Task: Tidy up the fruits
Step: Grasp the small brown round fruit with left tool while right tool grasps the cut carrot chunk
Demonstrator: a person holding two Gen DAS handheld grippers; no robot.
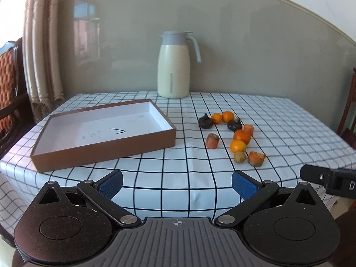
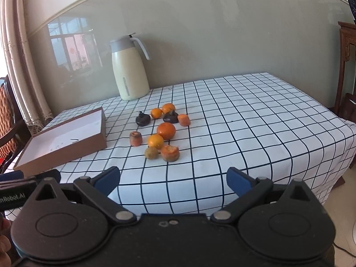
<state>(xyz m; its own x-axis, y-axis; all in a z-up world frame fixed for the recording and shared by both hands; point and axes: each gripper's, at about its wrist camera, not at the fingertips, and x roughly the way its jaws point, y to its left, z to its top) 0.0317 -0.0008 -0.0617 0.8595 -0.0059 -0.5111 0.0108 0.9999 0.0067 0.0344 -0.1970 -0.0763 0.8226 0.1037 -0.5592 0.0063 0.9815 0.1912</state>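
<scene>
From the left wrist camera, the left gripper (image 1: 176, 183) hangs over the near edge of the table with its blue-padded jaws spread wide, nothing between them. The checked tablecloth (image 1: 278, 120) covers the whole table. To the far left lies a shallow brown tray (image 1: 106, 146) with a white floor, scribbled on in pen and holding no fruit. Right of it the produce is scattered in a loose cluster: two small oranges (image 1: 222, 117) at the far end with a dark, stemmed fruit (image 1: 205, 122) beside them, a second dark fruit (image 1: 234, 124), a big orange (image 1: 242, 136) touching another orange (image 1: 238, 145), a brownish round fruit (image 1: 239, 156), and carrot chunks (image 1: 256, 158) dotted among them. One carrot piece (image 1: 212, 140) stands alone, nearest the tray. A cream thermos jug (image 1: 173, 66) stands at the far edge against the wall. The tip of the right gripper (image 1: 327, 178) pokes in at the right.

From the right wrist camera, the right gripper (image 2: 173, 178) is likewise wide open and holding nothing, short of the produce. The cluster (image 2: 160, 131) sits ahead, left of centre, the tray (image 2: 66, 149) further left, the jug (image 2: 130, 66) behind. The left gripper (image 2: 26, 189) shows at the left edge.
</scene>
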